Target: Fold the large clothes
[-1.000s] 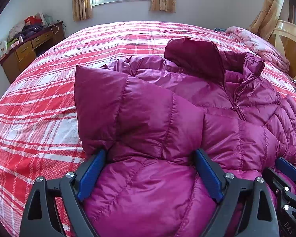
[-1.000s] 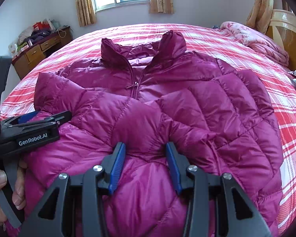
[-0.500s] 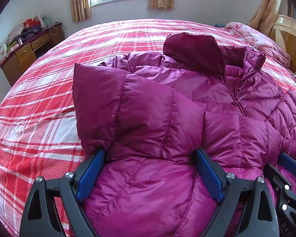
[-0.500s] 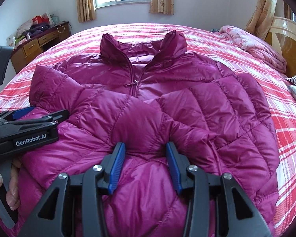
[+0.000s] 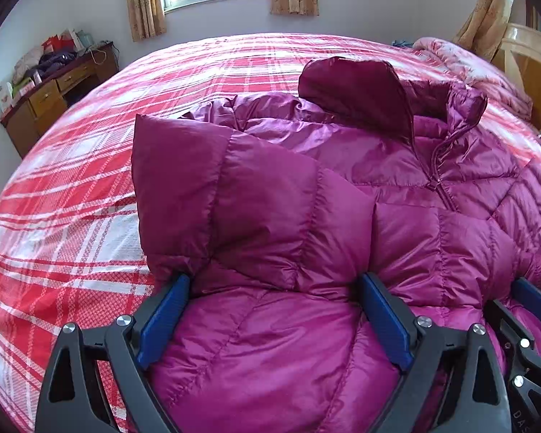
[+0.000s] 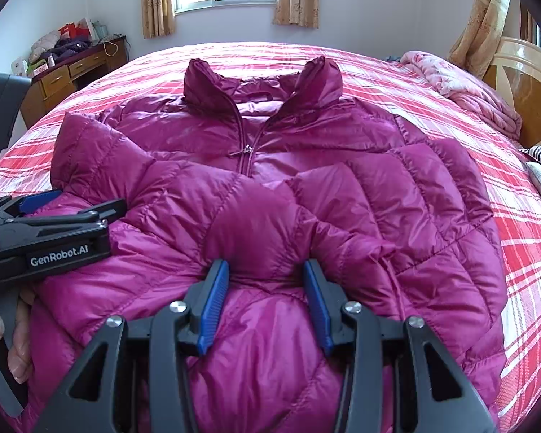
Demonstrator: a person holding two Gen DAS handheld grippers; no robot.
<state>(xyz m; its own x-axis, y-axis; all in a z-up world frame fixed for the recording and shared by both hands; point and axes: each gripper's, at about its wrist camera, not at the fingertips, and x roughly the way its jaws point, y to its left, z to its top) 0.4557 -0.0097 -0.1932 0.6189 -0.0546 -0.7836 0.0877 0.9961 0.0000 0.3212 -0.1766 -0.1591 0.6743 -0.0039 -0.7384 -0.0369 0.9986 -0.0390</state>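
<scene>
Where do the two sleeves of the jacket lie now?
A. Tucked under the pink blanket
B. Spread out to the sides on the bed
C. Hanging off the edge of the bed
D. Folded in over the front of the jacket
D: in the right wrist view both sleeves lie folded in across the front of the jacket, below the zipper pull.

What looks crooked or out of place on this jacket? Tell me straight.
Nothing is damaged. The jacket lies face up on the bed, both sleeves folded across the front. The collar stands up, zip partly open. The left gripper and right gripper each pinch a bunch of the lower fabric.
</scene>
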